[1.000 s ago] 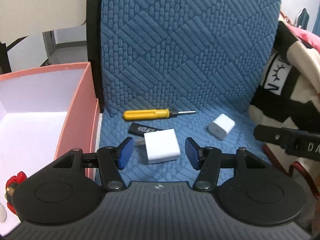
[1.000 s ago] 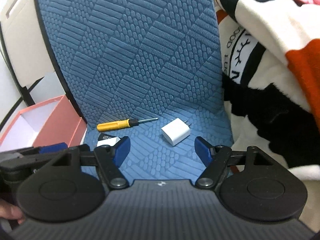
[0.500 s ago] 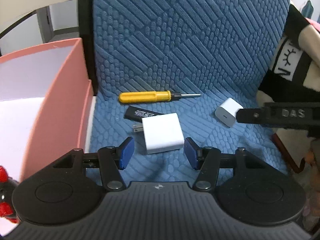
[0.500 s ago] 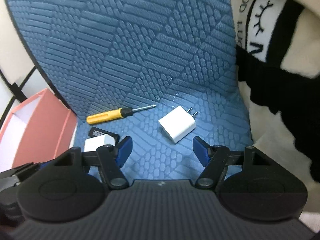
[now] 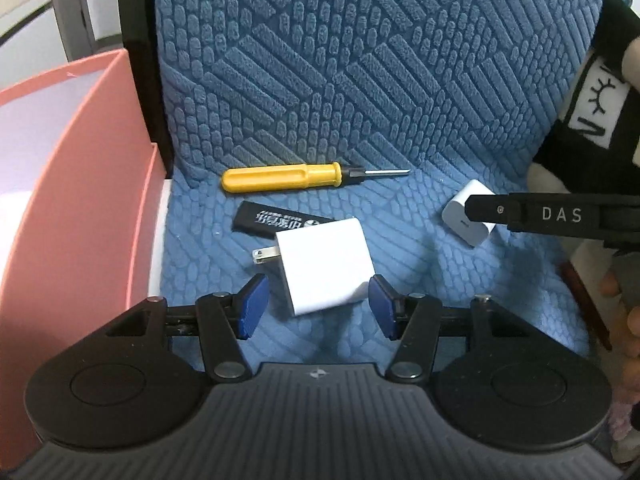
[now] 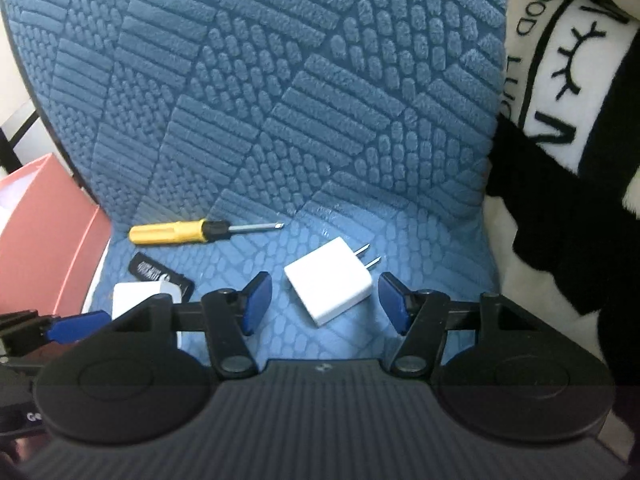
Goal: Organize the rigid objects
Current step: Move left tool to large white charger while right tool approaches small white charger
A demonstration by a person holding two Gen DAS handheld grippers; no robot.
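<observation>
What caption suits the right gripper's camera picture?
Right gripper, open, straddles a white charger lying on a blue cushion.

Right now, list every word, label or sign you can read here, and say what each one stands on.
"DAS": white letters on the right tool's black finger.
"GOOD": black letters on the plush blanket, continuing in letters I cannot make out.
A large "N" under an eyelash sign: same blanket.
White print on the black stick: too small to read.
"Ge", cut off: on the left tool's body.

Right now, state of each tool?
Left tool: open, straddling the large white charger, not gripping.
Right tool: open, jaws just closing around the small white charger, no contact.
</observation>
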